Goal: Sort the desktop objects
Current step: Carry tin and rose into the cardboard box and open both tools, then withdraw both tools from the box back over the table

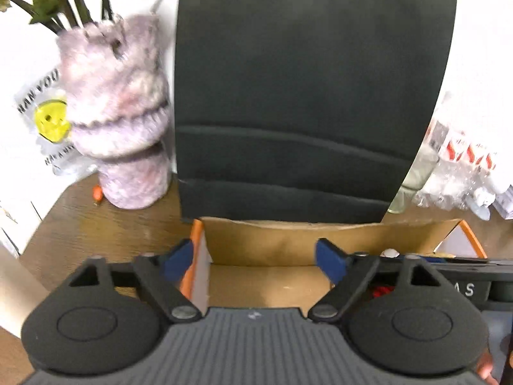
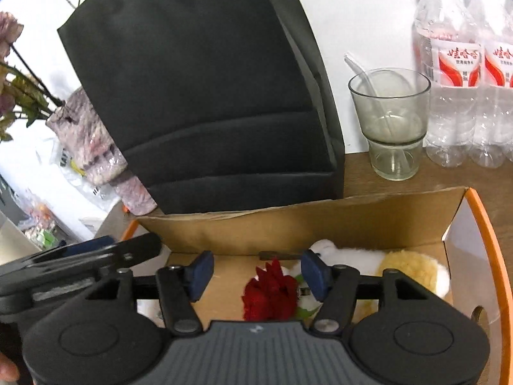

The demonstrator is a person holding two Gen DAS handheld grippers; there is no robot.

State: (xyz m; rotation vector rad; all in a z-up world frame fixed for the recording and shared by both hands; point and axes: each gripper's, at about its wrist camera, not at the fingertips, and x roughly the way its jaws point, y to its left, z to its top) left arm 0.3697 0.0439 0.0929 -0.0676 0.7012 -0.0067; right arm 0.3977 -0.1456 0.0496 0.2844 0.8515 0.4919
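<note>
the fuzzy mauve vase [image 1: 128, 122] is blurred at the far left, its flower stems [image 1: 69, 3] cut off by the top edge, and a small orange thing [image 1: 97, 193] by its foot is too soft to name. the black cushioned panel [image 1: 304, 96] stands upright behind the cardboard box [image 1: 288, 234] and hides the wall behind it. the left gripper [image 1: 256, 260] hangs released over the box's left end, one blue pad outside the orange-edged wall, the other inside, nothing between them; bare brown floor shows below, open room. in the right wrist view the right gripper [image 2: 258, 272] is also released, jaws apart above a red fabric flower [image 2: 269, 292]; they do not press it. beside it lies a white and yellow plush toy [image 2: 400, 266], partly hidden by the gripper. the box's right wall [image 2: 481, 256] curves close. on the wooden tabletop [image 2: 449, 176] a clear glass [image 2: 391, 122] holds a straw, just beside plastic water bottles [image 2: 455, 80] cut off at right.
</note>
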